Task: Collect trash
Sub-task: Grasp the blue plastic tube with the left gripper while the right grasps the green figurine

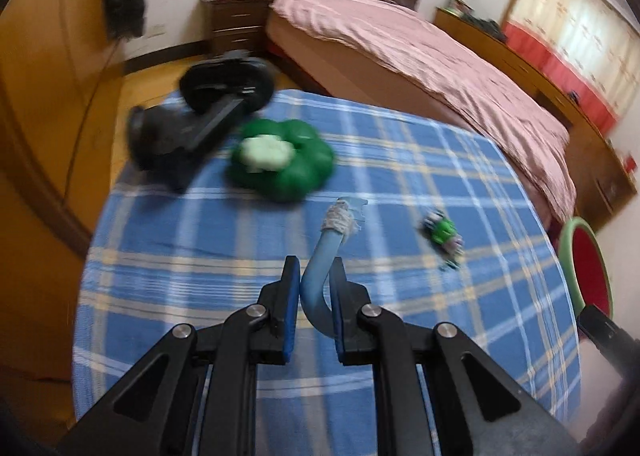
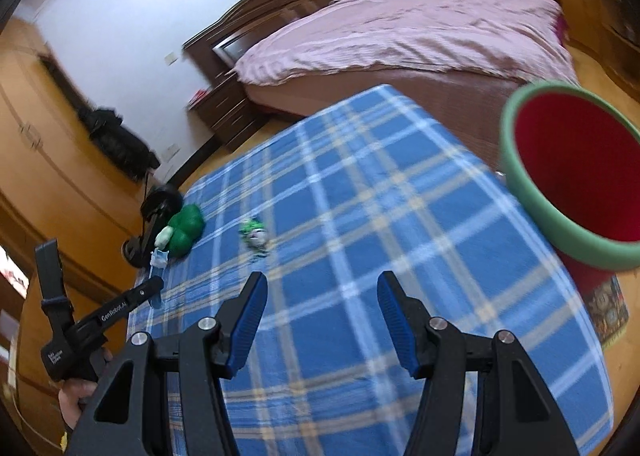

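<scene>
My left gripper is shut on a bent pale blue plastic strip with a taped, torn tip, held above the blue plaid table. The left gripper also shows in the right wrist view, still holding the strip. A crumpled green and white wrapper lies on the cloth to the right; it also shows in the right wrist view. My right gripper is open and empty above the table. A red bin with a green rim stands at the table's right edge.
A green clover-shaped dish holding a white lump sits at the table's far left, next to a black wheeled device. A pink-covered bed lies beyond the table. Wooden wardrobes stand on the left.
</scene>
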Demonstrator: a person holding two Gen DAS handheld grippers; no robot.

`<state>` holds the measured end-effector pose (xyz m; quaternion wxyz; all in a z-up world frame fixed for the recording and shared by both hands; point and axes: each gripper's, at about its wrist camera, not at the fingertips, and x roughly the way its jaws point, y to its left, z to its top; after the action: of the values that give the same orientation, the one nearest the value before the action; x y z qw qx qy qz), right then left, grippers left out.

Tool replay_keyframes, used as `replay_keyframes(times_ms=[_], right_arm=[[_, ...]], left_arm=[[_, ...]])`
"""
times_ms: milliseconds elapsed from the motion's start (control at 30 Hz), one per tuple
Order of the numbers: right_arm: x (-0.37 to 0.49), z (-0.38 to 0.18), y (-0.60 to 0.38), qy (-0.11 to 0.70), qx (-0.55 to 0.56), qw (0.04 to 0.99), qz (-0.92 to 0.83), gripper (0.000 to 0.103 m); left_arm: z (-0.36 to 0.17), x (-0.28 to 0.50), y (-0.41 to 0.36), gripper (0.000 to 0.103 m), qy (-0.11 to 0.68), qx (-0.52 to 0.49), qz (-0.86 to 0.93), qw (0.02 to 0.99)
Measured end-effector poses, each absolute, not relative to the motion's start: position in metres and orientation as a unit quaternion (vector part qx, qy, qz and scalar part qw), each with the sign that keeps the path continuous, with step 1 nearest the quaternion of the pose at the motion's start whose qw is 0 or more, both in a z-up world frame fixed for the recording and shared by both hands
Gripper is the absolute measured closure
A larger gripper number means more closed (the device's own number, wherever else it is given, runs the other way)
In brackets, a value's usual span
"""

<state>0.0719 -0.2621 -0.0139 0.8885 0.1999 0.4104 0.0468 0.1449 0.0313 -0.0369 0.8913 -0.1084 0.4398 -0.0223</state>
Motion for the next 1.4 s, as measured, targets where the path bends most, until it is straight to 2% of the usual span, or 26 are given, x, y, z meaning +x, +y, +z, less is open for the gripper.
replay_keyframes(times_ms=[400, 767, 1067, 1267, 1333, 1400], right_arm=[[0.136, -0.027, -0.184, 0.446, 0.117, 0.880, 0.117, 0.042], [0.182, -0.068, -0.167, 0.454, 0.086, 0.881, 0.101, 0.042], [0.186, -0.073, -0.158, 0.440, 0.066, 0.891, 0.091, 0.042], [0.184, -0.076, -0.150, 0.430, 0.037, 0.898, 0.083, 0.049], [0.184, -0.076, -0.149, 0.429, 0.023, 0.899, 0.079, 0.058], [0.185, -0.076, -0.150, 0.429, 0.020, 0.900, 0.076, 0.070]], left_arm=[[-0.058, 0.143, 0.071, 0.089, 0.441, -0.134, 0.024, 0.887], [-0.067, 0.149, 0.073, 0.089, 0.441, -0.137, 0.016, 0.887], [-0.076, 0.150, 0.074, 0.089, 0.441, -0.146, 0.010, 0.885], [-0.076, 0.148, 0.075, 0.089, 0.439, -0.146, 0.013, 0.886], [-0.074, 0.147, 0.075, 0.089, 0.438, -0.146, 0.011, 0.887], [-0.072, 0.145, 0.074, 0.089, 0.435, -0.147, 0.009, 0.888]])
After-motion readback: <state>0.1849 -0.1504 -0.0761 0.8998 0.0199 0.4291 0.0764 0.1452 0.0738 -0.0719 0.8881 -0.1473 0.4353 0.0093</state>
